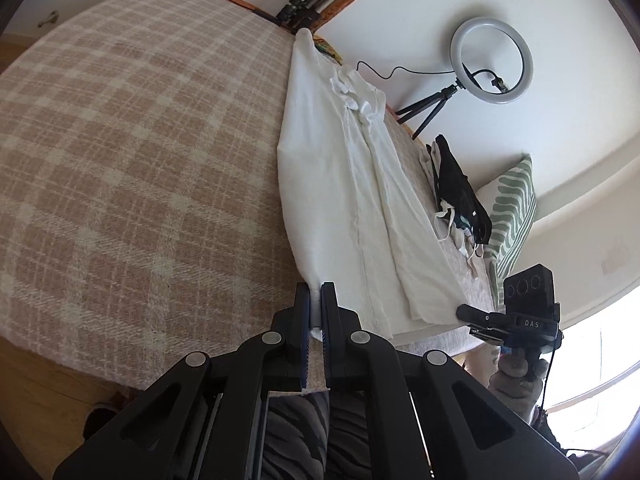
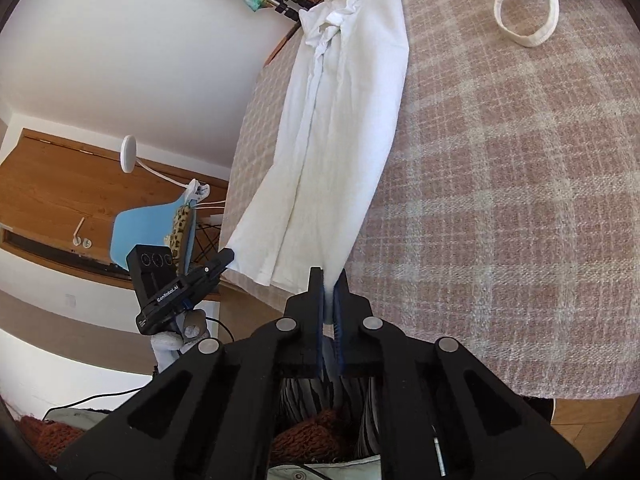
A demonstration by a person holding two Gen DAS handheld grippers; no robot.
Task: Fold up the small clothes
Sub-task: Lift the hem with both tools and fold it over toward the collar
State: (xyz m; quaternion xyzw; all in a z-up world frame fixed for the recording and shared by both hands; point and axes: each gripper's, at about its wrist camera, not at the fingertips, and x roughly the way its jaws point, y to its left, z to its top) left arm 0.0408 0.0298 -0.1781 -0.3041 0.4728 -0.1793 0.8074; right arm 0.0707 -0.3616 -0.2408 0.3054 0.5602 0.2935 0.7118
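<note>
Left gripper [image 1: 316,300]: jaws pinched on the near corner of the white garment [image 1: 340,184].
Right gripper [image 2: 328,292]: clamped on the other near corner – cloth between its pads.
Garment: stretches away from both grippers, lengthwise over the checked blanket [image 1: 140,160] – far end bunched.
Beyond, right of the left gripper: dark clothes pile [image 1: 460,196].

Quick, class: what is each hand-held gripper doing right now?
Left hand-held gripper: closed, pinching the near corner of the white garment.
Right hand-held gripper: closed, pinching the garment's other near corner.
</note>
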